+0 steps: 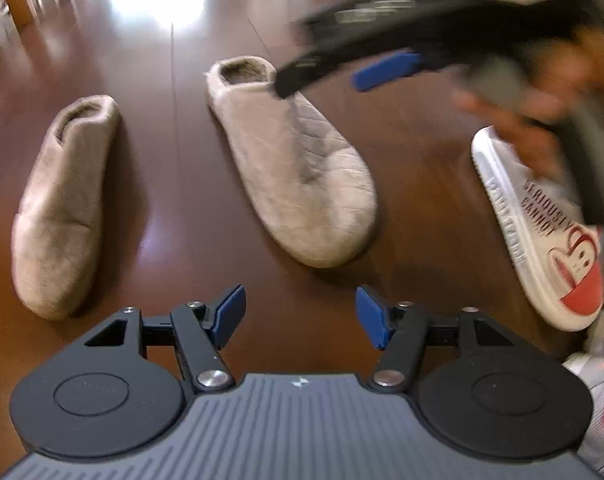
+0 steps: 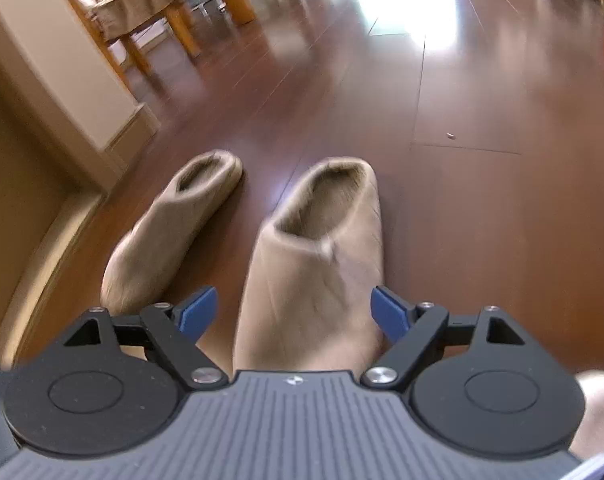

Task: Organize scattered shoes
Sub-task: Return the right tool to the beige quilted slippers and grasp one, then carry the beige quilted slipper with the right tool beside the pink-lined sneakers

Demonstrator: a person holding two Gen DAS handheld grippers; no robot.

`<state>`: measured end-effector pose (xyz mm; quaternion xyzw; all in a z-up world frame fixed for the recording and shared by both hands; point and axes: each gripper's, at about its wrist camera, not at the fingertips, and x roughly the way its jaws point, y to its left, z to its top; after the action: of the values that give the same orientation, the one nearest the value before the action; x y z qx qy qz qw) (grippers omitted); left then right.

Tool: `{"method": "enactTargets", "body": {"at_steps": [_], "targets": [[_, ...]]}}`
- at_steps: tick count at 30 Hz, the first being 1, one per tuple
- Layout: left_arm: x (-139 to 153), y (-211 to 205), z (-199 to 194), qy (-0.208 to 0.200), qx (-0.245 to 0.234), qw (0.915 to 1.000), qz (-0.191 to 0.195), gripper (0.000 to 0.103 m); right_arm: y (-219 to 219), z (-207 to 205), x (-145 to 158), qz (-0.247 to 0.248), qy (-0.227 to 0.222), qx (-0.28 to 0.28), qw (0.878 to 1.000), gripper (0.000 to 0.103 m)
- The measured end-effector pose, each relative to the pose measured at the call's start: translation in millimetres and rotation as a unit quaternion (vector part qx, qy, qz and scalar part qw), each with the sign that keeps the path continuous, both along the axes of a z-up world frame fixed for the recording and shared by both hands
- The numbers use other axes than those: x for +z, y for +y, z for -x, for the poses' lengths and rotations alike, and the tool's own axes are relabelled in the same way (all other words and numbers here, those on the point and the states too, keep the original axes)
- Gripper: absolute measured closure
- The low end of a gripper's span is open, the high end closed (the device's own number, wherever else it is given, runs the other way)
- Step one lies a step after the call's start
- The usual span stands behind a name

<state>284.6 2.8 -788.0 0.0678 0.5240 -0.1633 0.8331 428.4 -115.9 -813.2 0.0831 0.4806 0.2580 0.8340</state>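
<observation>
Two beige felt slippers on the dark wood floor point(image 1: 190, 160): one point(image 1: 62, 208) at 9 o'clock, the other point(image 1: 298, 168) dead center. White printed slide point(image 1: 534, 236) at 3 o'clock. Left claw point(image 1: 301, 318) spread, holding nothing. Right claw point(image 2: 294, 314) spread wide around the nearer slipper's toe point(image 2: 314, 280), blue pads not touching it.

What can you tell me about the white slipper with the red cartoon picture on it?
The white slipper lies on the dark wooden floor at the right edge of the left wrist view, partly hidden by a blurred hand. It looks like smooth foam or rubber, with a red cartoon face near one end, dark printed words on top and raised lettering along its side. Neither claw touches it. The right wrist view does not show it.
</observation>
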Motion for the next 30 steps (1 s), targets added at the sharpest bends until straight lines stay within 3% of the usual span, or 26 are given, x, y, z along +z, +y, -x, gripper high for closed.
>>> {"method": "enactTargets", "body": {"at_steps": [2,4,6,11,16,18,20,22,26,30], "targets": [[0.3,7.2,3.0,0.007,0.006,0.9999,-0.006,0.040,11.6,-11.3,-14.4,-0.006,0.015,-0.014,1.000,0.023],[-1.1,11.2,6.7,0.015,0.016,0.9997,-0.008,0.040,23.0,-22.4,-38.7,-0.007,0.043,-0.030,0.999,0.072],[-1.0,14.0,11.7,0.019,0.031,0.9993,-0.008,0.040,26.3,-25.0,-52.0,-0.012,0.054,-0.045,0.997,0.084],[12.5,10.7,28.2,0.017,0.069,0.9973,-0.021,0.040,2.1,6.8,-24.6,-0.072,0.082,-0.055,0.993,0.086],[55.7,-2.2,51.0,0.004,0.074,0.9949,-0.068,0.040,-23.9,57.7,17.9,-0.103,0.118,-0.075,0.985,0.086],[79.0,-8.5,61.2,0.001,0.064,0.9933,-0.096,0.040,-31.1,87.0,33.6,-0.087,0.111,-0.065,0.988,0.085],[107.2,-19.5,73.8,-0.001,0.028,0.9908,-0.132,0.038,-42.7,114.0,39.6,-0.072,0.133,-0.052,0.987,0.085],[122.4,-30.7,83.0,-0.008,-0.019,0.9868,-0.161,0.028,-54.9,129.2,41.7,-0.059,0.154,-0.042,0.985,0.085],[121.9,-44.7,93.6,-0.025,-0.082,0.9778,-0.191,0.026,-76.2,158.7,34.8,-0.042,0.199,-0.035,0.979,0.085],[75.6,-42.0,98.0,-0.016,-0.116,0.9761,-0.183,0.026,-83.9,187.2,1.7,-0.035,0.228,-0.050,0.972,0.085]]}}
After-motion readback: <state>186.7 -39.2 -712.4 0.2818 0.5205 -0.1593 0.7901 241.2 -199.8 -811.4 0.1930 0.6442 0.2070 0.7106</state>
